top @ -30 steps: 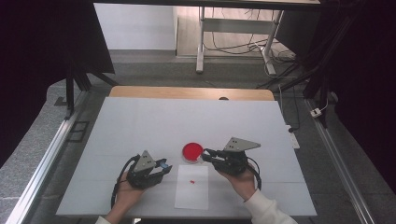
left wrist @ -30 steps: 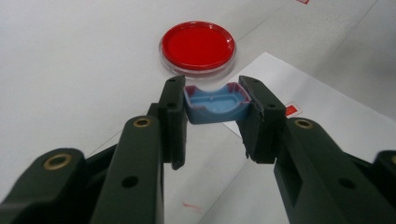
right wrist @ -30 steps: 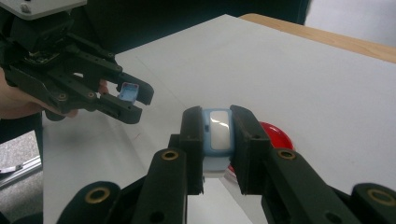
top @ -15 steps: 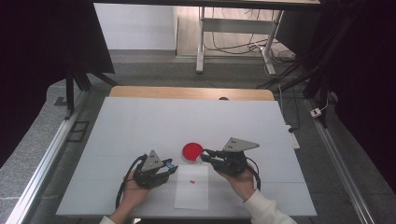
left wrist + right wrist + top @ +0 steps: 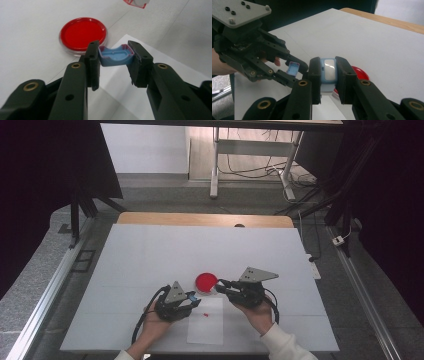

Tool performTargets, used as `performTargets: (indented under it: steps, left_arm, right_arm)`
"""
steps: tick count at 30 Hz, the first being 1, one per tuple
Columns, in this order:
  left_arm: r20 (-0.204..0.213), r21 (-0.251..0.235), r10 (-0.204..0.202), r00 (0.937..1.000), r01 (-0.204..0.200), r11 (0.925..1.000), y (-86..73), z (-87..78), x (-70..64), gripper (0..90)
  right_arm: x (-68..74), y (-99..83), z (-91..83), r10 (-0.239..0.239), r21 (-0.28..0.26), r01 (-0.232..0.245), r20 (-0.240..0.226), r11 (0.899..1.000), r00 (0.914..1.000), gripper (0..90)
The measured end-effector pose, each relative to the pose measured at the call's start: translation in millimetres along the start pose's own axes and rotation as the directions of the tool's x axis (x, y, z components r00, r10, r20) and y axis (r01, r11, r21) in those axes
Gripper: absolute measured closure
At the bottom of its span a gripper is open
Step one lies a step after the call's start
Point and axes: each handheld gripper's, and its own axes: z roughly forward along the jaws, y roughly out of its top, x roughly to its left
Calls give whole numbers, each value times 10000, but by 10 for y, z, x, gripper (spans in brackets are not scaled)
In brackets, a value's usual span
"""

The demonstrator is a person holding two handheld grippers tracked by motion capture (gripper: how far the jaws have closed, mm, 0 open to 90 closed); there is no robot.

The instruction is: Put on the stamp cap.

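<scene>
Left gripper (image 5: 113, 56) clamps blue cap (image 5: 115, 55); right gripper (image 5: 328, 72) clamps stamp (image 5: 329, 70) near red pad (image 5: 206, 281). Step: capping stamp. Next: align cap, press on.

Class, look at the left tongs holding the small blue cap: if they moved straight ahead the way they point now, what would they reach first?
Probably the red ink pad: it lies just beyond the blue cap in the left tongs. Depth is unclear, so they might touch the white paper first.
</scene>
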Motion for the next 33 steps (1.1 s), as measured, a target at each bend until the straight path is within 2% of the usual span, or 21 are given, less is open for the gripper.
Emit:
performTargets:
  steps: [14, 33]
  left_arm:
    - [354, 39, 281, 9990, -283, 9996, 150, 228, -122, 637]
    - [257, 9, 414, 9988, -414, 9991, 183, 313, -177, 636]
  right_arm:
    - [-10, 1, -9, 24, -75, -24, 67, 10000, 10000, 746]
    - [16, -27, 44, 135, 46, -136, 194, 9999, 9997, 745]
